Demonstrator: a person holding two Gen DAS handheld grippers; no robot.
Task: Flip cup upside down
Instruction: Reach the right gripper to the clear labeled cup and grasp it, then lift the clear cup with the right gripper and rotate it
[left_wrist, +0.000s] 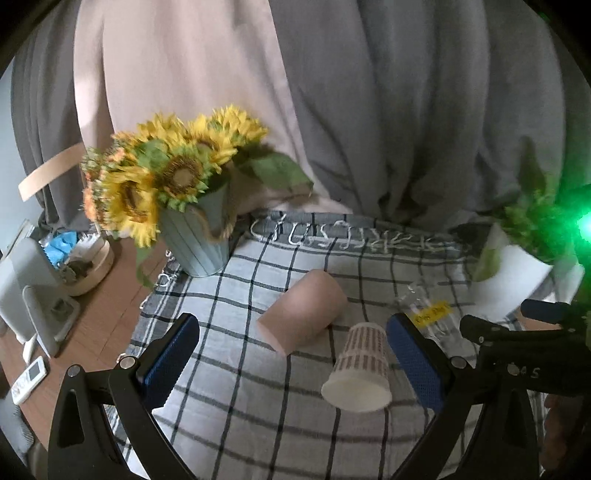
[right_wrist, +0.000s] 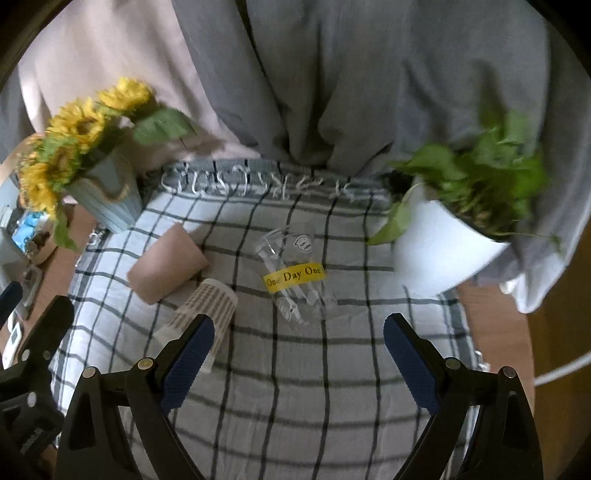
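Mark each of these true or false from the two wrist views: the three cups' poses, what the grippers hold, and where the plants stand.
1. The pink cup lies on its side on the checked cloth. True.
2. The clear cup carries a red band. False: its band is yellow with dark lettering.
3. The left gripper is clamped on the patterned paper cup. False: its fingers are spread and hold nothing; the cup sits near the right-hand one.
4. The right gripper is open and holds nothing. True.
5. The sunflowers stand in a white pot. False: their pot is pale blue and ribbed; the white pot holds a green plant.
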